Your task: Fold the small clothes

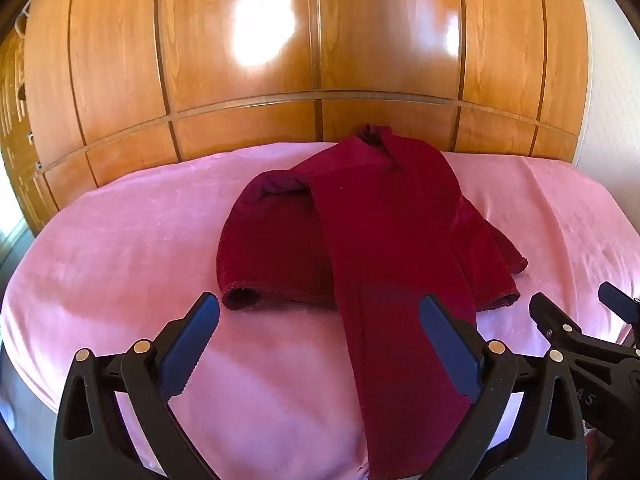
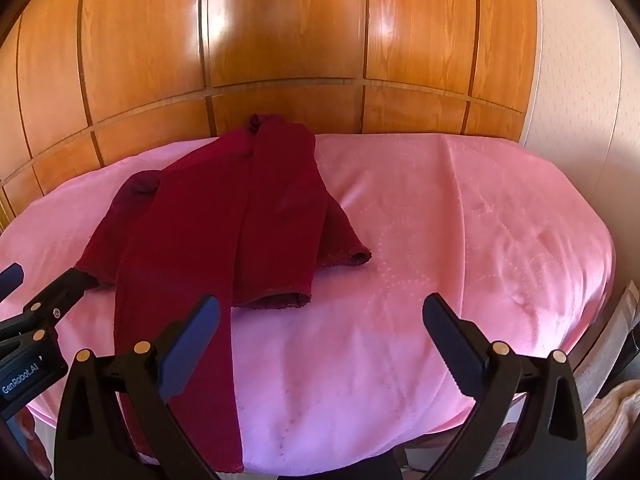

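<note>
A dark red long-sleeved garment (image 1: 380,224) lies on the pink bed cover (image 1: 140,248). One sleeve is folded across its body and runs toward the near edge of the bed. It also shows in the right wrist view (image 2: 224,224), left of centre. My left gripper (image 1: 320,308) is open and empty, hovering above the folded sleeve at the near edge. My right gripper (image 2: 322,308) is open and empty, over bare cover to the right of the garment. Each gripper shows at the edge of the other's view.
A glossy wooden wardrobe (image 1: 320,60) stands right behind the bed. A pale wall (image 2: 580,80) is at the right. A cream knitted cloth (image 2: 612,416) lies beyond the bed's right edge. Bare pink cover (image 2: 480,220) spreads to the right of the garment.
</note>
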A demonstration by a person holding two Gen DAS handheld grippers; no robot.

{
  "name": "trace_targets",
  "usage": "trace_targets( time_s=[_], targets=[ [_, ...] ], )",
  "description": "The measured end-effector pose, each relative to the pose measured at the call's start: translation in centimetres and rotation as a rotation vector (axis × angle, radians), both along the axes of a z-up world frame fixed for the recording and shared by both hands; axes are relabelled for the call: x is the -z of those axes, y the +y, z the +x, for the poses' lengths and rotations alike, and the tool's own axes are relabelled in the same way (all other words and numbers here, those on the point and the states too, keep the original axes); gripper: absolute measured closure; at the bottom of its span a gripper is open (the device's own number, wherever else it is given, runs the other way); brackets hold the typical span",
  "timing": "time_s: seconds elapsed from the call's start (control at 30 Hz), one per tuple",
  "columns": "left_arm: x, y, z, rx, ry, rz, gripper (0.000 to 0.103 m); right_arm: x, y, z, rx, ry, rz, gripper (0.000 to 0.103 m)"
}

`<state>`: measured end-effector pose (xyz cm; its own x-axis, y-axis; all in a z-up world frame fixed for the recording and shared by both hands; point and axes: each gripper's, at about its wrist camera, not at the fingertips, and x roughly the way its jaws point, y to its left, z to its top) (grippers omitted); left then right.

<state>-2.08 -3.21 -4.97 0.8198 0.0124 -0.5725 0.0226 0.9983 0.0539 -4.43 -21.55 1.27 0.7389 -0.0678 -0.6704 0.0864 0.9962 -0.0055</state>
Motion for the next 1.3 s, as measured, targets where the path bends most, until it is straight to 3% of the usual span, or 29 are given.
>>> trace_targets(
  time_s=[0.5, 1.3],
  targets=[
    [-2.8, 0.5, 2.0, 0.03, 0.034, 0.012, 0.004, -0.2, -0.6, 0.1, 0.016, -0.005, 0.02, 0.002],
    [-3.4, 0.0, 1.7, 0.096, 0.022, 0.028, 0.004, -0.9, -0.9, -0.1, 0.032, -0.009, 0.021, 0.002]
  ],
)
